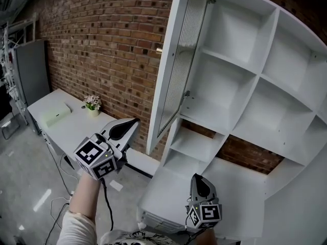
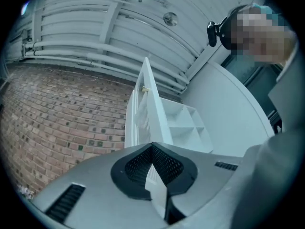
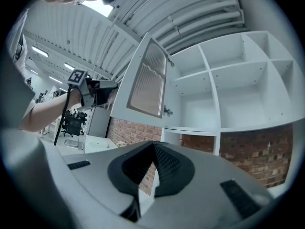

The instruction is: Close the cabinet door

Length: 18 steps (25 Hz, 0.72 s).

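Observation:
The white cabinet [image 1: 255,75] has open shelf compartments, and its door [image 1: 176,60], with a ribbed glass panel, stands swung out to the left. My left gripper [image 1: 134,122] is raised just left of the door's lower edge, apart from it, jaws shut and empty. The left gripper view looks past the shut left gripper [image 2: 151,147] at the door's thin edge [image 2: 144,99]. My right gripper [image 1: 196,178] is low, in front of the cabinet's base, shut and holding nothing. The right gripper view shows the right gripper [image 3: 153,145], the door [image 3: 147,82] and the left gripper [image 3: 108,86] beside it.
A brick wall [image 1: 112,40] runs behind. A white table [image 1: 66,129] at the left carries a small flower pot [image 1: 92,104] and a pale box [image 1: 56,114]. A grey locker [image 1: 30,70] stands farther left. The cabinet's white lower counter [image 1: 235,180] juts out below the shelves.

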Each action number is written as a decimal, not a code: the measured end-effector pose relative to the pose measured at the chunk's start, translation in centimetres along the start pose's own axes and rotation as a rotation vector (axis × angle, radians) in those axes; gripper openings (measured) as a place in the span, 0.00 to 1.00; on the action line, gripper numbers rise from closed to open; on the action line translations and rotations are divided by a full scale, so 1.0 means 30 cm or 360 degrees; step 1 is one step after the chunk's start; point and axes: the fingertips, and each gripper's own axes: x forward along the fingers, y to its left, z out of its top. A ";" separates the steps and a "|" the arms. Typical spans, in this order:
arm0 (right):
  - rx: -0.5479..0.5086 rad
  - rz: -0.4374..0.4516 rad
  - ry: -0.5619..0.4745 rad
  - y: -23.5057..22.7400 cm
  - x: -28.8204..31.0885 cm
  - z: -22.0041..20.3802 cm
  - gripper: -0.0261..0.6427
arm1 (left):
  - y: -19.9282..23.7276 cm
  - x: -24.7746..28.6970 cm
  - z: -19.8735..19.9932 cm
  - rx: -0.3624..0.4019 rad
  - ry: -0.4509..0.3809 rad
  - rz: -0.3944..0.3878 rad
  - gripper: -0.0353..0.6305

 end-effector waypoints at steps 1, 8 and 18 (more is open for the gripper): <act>-0.0006 -0.0001 -0.0001 0.006 0.005 0.002 0.05 | 0.007 0.018 0.038 0.0026 -0.0022 -0.0049 0.07; -0.0094 0.0031 0.0026 0.026 0.064 0.043 0.05 | 0.065 0.153 0.297 0.0000 -0.0223 -0.0302 0.09; -0.0099 -0.0010 0.0068 -0.008 0.080 0.030 0.05 | 0.112 0.288 0.520 0.0038 -0.0359 -0.0412 0.19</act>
